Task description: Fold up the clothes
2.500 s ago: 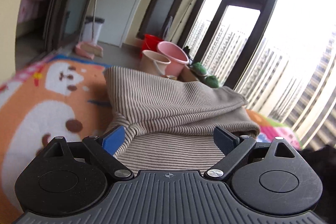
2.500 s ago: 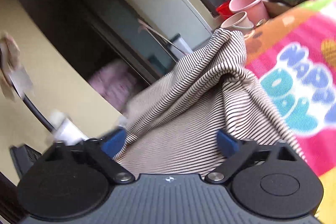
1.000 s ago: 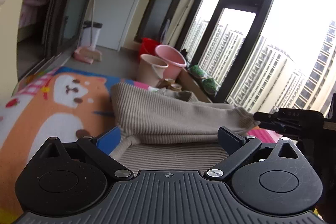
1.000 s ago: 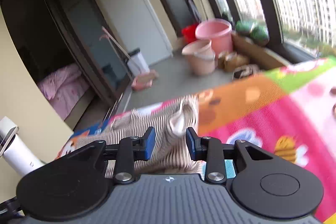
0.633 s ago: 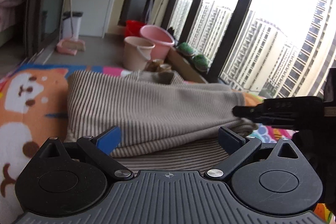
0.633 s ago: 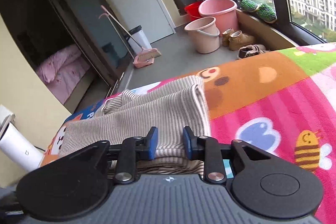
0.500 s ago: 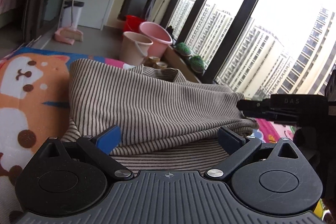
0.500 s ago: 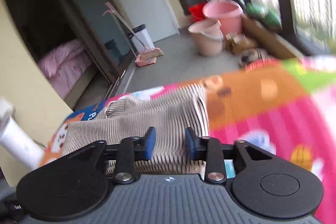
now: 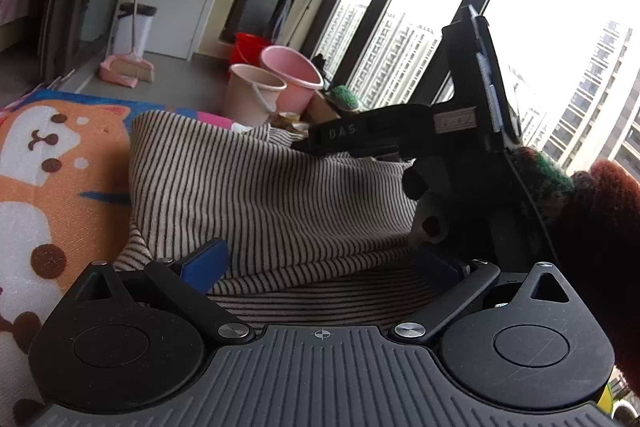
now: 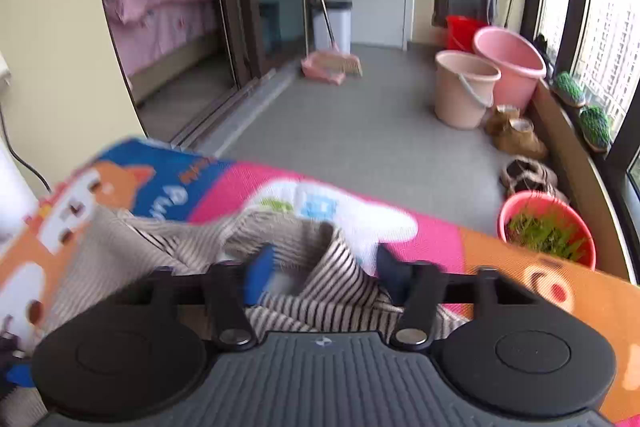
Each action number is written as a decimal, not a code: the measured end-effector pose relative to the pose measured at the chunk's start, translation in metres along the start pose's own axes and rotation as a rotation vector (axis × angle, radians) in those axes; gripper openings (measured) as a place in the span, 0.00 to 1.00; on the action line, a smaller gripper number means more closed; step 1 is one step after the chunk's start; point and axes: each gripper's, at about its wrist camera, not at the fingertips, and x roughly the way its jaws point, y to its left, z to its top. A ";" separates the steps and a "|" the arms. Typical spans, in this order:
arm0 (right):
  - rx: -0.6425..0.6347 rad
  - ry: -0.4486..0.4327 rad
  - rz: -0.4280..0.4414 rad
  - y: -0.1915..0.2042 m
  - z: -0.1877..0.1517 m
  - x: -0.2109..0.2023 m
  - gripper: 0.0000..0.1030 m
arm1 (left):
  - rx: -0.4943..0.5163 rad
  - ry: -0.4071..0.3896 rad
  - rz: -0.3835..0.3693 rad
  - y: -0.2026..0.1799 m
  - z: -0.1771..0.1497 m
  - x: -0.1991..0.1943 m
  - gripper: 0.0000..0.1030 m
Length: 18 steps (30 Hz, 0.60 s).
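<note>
We hold both grippers, left gripper [image 9: 320, 263] and right gripper [image 10: 322, 267], spread apart over the striped garment [image 9: 272, 195] (mid-fold); next, regrasp its edge.

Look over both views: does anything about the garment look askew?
Yes. In the right wrist view the striped garment is bunched and rumpled on the colourful mat, one fold standing up between the open right gripper's fingers, not flat.
</note>
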 end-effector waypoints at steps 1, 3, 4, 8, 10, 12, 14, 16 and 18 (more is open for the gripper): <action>0.003 -0.003 -0.001 0.000 -0.002 0.000 0.31 | -0.002 -0.001 -0.001 0.000 0.000 0.000 0.99; 0.012 -0.019 0.008 -0.002 -0.005 -0.009 0.12 | -0.004 -0.001 -0.004 0.001 0.000 0.000 0.99; 0.025 -0.029 0.022 -0.005 -0.005 -0.016 0.09 | -0.005 -0.002 -0.004 0.000 0.001 0.000 0.99; 0.077 -0.080 0.088 -0.014 -0.010 -0.049 0.07 | 0.000 -0.001 0.002 -0.002 0.001 0.003 0.99; 0.101 -0.113 0.134 -0.017 -0.015 -0.072 0.07 | -0.001 -0.001 0.001 -0.003 0.000 0.003 0.99; 0.147 -0.116 0.182 -0.023 -0.030 -0.089 0.07 | -0.002 0.000 -0.001 -0.003 0.000 0.002 1.00; 0.200 -0.110 0.229 -0.029 -0.047 -0.104 0.07 | -0.003 0.000 -0.005 -0.003 -0.001 0.001 1.00; 0.249 -0.094 0.257 -0.034 -0.069 -0.110 0.07 | -0.003 0.001 -0.009 -0.003 -0.001 0.001 1.00; 0.301 -0.087 0.279 -0.037 -0.089 -0.108 0.06 | -0.002 0.003 -0.013 -0.003 -0.001 0.002 1.00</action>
